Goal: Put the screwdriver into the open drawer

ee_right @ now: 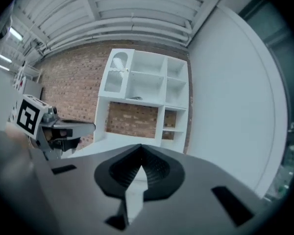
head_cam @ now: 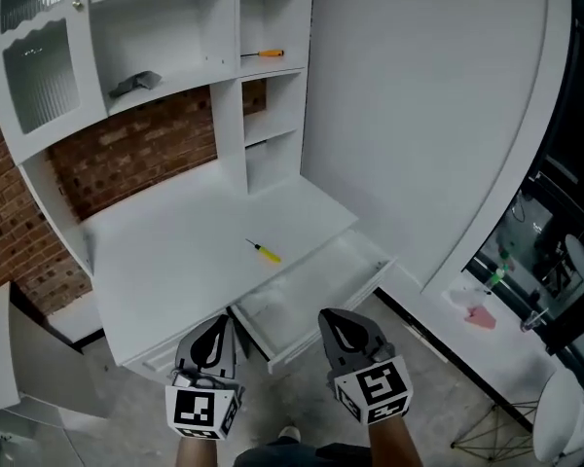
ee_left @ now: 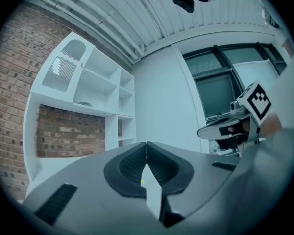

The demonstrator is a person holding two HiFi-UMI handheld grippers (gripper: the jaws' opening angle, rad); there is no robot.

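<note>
A small yellow-handled screwdriver [head_cam: 265, 252] lies on the white desk top [head_cam: 175, 251], just behind the open drawer [head_cam: 311, 295]. A second, orange-handled screwdriver [head_cam: 263, 54] rests on an upper shelf. My left gripper [head_cam: 214, 336] and right gripper [head_cam: 343, 331] hover side by side in front of the desk, short of the drawer's front edge. Both are shut with nothing between the jaws. In the left gripper view the left gripper [ee_left: 146, 146] has its tips together and the right gripper's marker cube [ee_left: 257, 101] shows at the right. The right gripper [ee_right: 139, 148] is likewise closed in its own view.
The white shelf unit [head_cam: 175, 27] rises over the desk against a brick wall [head_cam: 127, 154]. A grey object [head_cam: 134, 84] lies on a middle shelf. A curved white wall [head_cam: 438, 115] stands to the right, with a pink item [head_cam: 480, 316] on the floor beside it.
</note>
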